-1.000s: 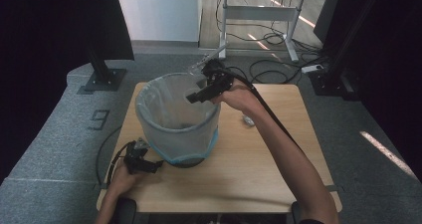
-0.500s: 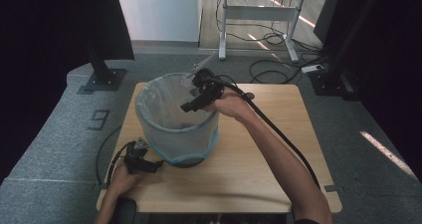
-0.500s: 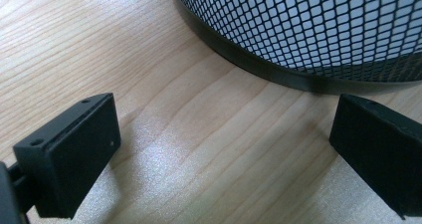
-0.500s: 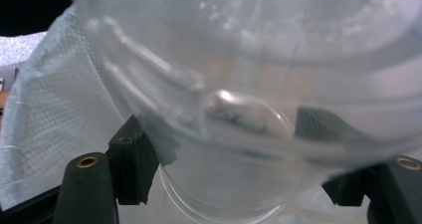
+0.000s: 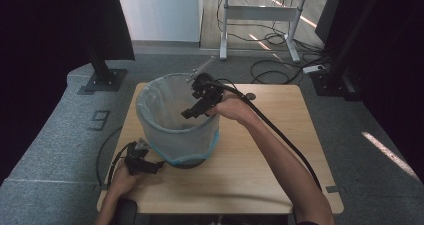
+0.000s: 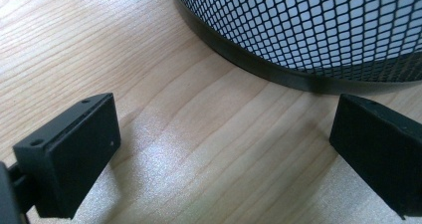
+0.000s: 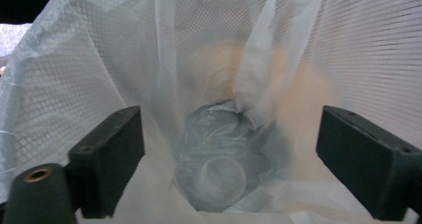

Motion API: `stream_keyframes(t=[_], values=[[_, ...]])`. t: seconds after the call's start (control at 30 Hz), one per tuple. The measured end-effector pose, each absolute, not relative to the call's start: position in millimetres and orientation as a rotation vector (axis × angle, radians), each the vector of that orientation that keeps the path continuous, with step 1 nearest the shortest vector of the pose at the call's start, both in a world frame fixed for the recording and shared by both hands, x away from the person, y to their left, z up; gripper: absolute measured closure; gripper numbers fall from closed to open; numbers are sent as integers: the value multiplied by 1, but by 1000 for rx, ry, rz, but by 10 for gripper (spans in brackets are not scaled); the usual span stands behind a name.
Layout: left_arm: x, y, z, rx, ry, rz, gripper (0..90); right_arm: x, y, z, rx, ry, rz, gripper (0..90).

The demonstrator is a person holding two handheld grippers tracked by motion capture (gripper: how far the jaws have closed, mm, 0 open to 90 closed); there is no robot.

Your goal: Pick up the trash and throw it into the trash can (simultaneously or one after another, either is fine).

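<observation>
A clear plastic cup (image 7: 221, 176) is seen lying at the bottom of the bag-lined mesh bin (image 5: 175, 135); the right gripper (image 5: 192, 110), held over it, has just been opened and is empty, and the left gripper (image 5: 150, 166) is held open beside the base.

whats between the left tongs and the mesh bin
Bare wooden table, seen in the left gripper view: the left tongs stand open just short of the mesh bin, touching nothing.

Right tongs (image 5: 192, 111) hang open over the lined bin (image 5: 172, 135).
</observation>
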State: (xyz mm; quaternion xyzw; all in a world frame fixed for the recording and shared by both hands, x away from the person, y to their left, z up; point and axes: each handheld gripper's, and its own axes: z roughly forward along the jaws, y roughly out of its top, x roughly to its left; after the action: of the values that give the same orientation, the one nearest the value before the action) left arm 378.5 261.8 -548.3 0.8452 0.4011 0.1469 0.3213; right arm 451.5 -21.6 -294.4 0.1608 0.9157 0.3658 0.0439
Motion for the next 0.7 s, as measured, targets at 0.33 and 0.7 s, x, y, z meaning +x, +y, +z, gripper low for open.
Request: stream_keyframes(t=[0.33,0.7], values=[[378,262,-548,2219,1054,386,0,452,-38,-279,543,2711,1141,31],[378,262,-548,2220,1054,386,0,460,-62,-270,639,2626,1119,29]])
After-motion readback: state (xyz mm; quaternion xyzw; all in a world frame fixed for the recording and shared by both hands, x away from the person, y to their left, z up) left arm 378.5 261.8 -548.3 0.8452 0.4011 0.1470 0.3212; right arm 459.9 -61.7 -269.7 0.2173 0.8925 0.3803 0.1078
